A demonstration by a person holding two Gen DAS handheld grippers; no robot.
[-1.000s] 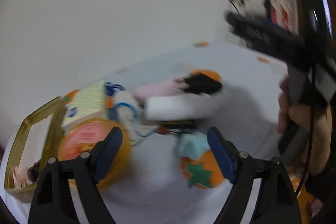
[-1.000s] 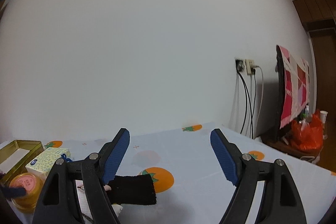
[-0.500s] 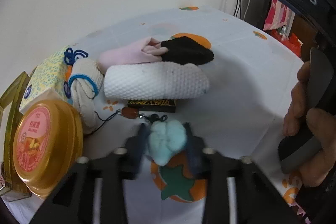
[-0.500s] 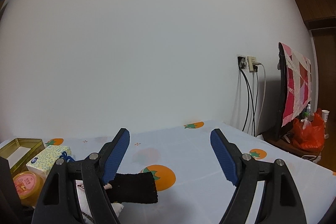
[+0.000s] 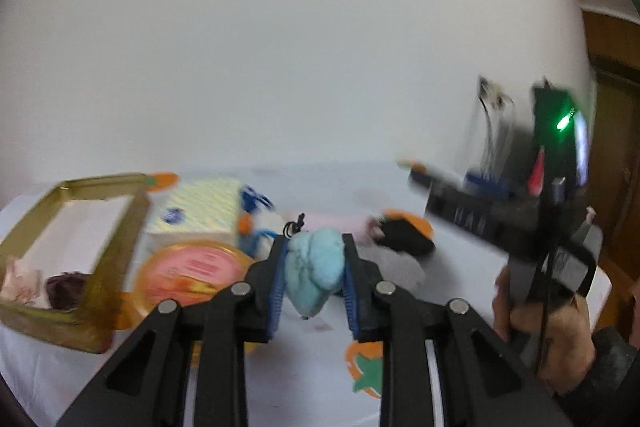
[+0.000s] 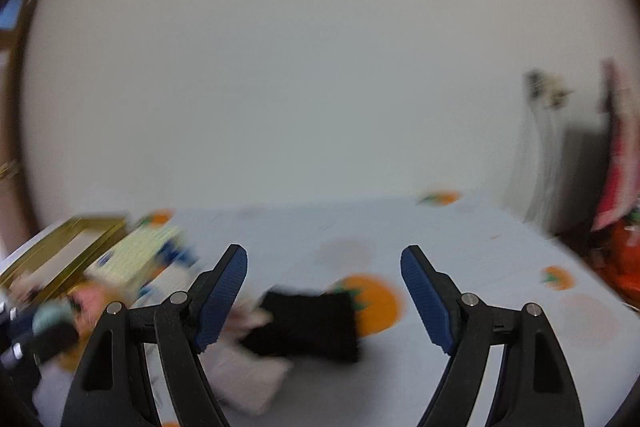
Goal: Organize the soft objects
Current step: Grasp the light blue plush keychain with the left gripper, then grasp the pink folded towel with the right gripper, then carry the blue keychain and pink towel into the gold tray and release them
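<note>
With the left gripper (image 5: 314, 277) clenched on the pale blue plush (image 5: 316, 273), pads pressed into both its sides after closing on it just now, lifted clear of the orange-print tablecloth (image 5: 460, 275). Long axis of the plush running along the fingers, tapered end pointing near. Probable destination to the left: the open gold tin (image 5: 116, 227), far-left of the jaws, beyond the round orange-lidded tub (image 5: 192, 271) and beside the tissue box (image 5: 196, 211). So a leftward carry over the tub, by this hand, plainly the nearer one. Right gripper (image 6: 324, 295) released, jaws wide and empty, hovering over the black cloth (image 6: 304, 323), which lies just beyond and between them, long axis crosswise, next to a blurred pale bundle (image 6: 248, 375).
</note>
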